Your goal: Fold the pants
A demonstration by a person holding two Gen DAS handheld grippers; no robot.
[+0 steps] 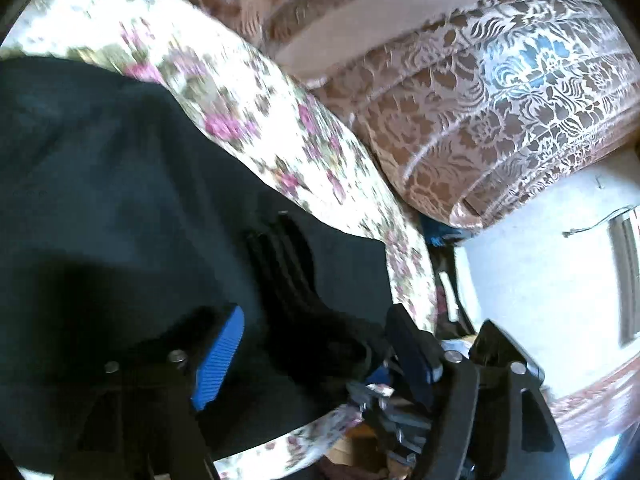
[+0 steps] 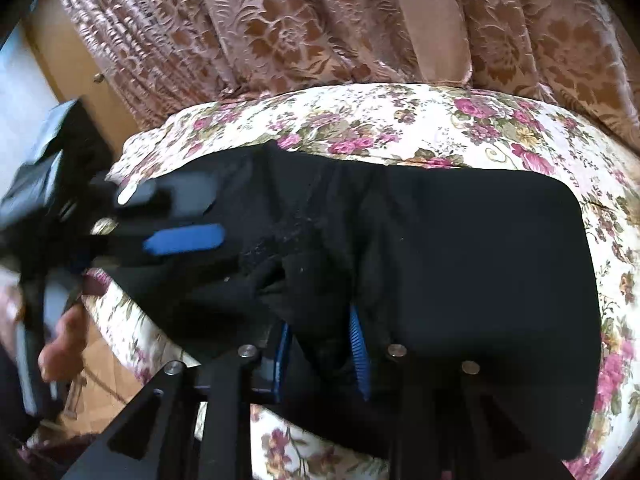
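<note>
The black pants [image 2: 460,248] lie partly folded on a bed with a floral sheet [image 2: 400,120]. My right gripper [image 2: 320,356] is shut on a bunched fold of the pants near their front edge; fabric covers most of its blue pads [image 2: 358,356]. In the left wrist view the pants [image 1: 120,184] fill the left side. My left gripper [image 1: 320,356] is open, its blue pads [image 1: 220,360] wide apart over the pants' edge, with dark fabric between them. The left gripper also shows in the right wrist view [image 2: 184,240], at the pants' left end.
Brown patterned curtains [image 2: 300,20] hang behind the bed. A brown patterned bolster [image 1: 500,120] lies beside the bed. A white wall [image 1: 540,260] is at the right in the left view. A wooden cabinet [image 2: 76,64] and floor [image 2: 108,364] lie left of the bed.
</note>
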